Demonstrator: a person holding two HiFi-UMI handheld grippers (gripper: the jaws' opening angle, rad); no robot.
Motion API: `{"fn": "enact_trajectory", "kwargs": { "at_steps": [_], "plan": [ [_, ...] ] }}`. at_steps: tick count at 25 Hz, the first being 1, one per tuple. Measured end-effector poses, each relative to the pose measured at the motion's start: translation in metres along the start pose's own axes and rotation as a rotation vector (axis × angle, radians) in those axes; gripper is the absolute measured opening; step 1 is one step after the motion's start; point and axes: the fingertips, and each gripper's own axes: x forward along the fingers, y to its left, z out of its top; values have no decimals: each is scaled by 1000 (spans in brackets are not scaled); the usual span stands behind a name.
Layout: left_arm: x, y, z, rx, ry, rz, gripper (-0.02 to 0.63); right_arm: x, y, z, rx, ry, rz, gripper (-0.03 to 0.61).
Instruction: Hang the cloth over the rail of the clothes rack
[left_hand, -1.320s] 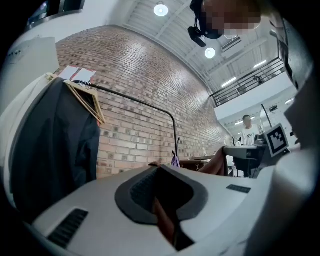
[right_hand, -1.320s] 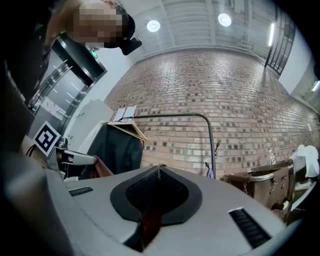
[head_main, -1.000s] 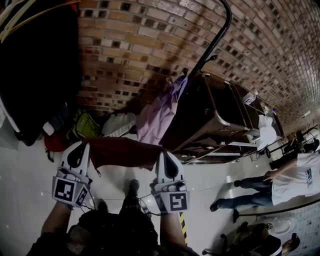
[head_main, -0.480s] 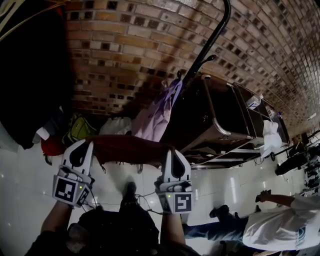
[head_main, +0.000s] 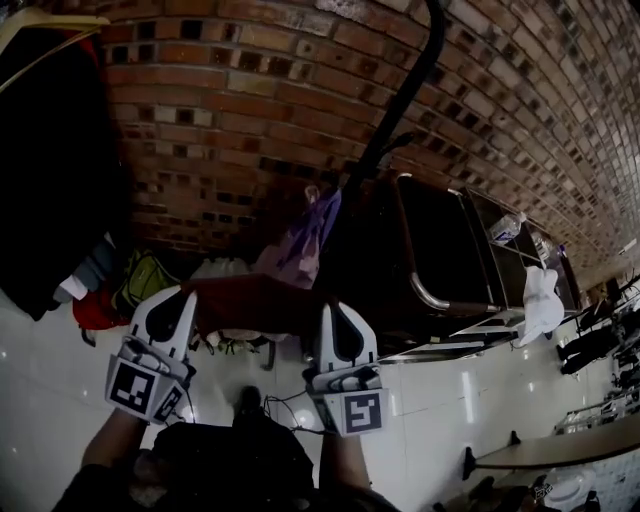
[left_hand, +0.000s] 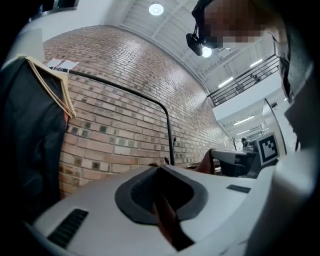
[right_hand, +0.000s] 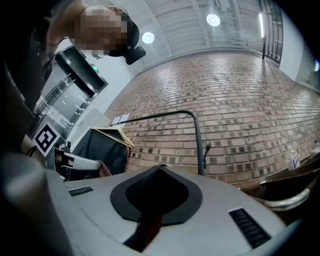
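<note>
A dark red cloth (head_main: 255, 303) is stretched level between my two grippers. My left gripper (head_main: 188, 294) is shut on its left end, and a strip of the cloth (left_hand: 167, 220) shows between the closed jaws. My right gripper (head_main: 333, 306) is shut on the right end, where the cloth (right_hand: 150, 225) again shows in the jaws. The rack's black rail (left_hand: 125, 90) runs high along the brick wall and bends down into a post (head_main: 400, 100). From the right gripper view the rail (right_hand: 155, 116) lies ahead and above the jaws. The cloth hangs below and short of it.
A purple cloth (head_main: 300, 240) hangs beside the post. A dark garment on a wooden hanger (left_hand: 50, 85) hangs at the rail's left end. A dark metal-framed cart (head_main: 440, 250) stands at the right, with a white cloth (head_main: 540, 295) beyond. Bags (head_main: 140, 280) lie at the wall's foot.
Both grippers have carried the stretched cloth closer to the brick wall and rack and a little higher. A person in white at the right has passed out of view.
</note>
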Motion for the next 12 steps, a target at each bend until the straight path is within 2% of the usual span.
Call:
{"fn": "enact_trajectory", "kwargs": {
  "at_steps": [5, 7, 12],
  "plan": [
    [35, -13, 22, -5, -52, -14, 17, 23, -14, 19, 38, -67, 103, 31],
    [49, -18, 31, 5, -78, -16, 17, 31, -19, 26, 22, -88, 144, 31],
    [79, -28, 39, 15, -105, -12, 17, 45, -40, 31, -30, -126, 162, 31]
  ]
}}
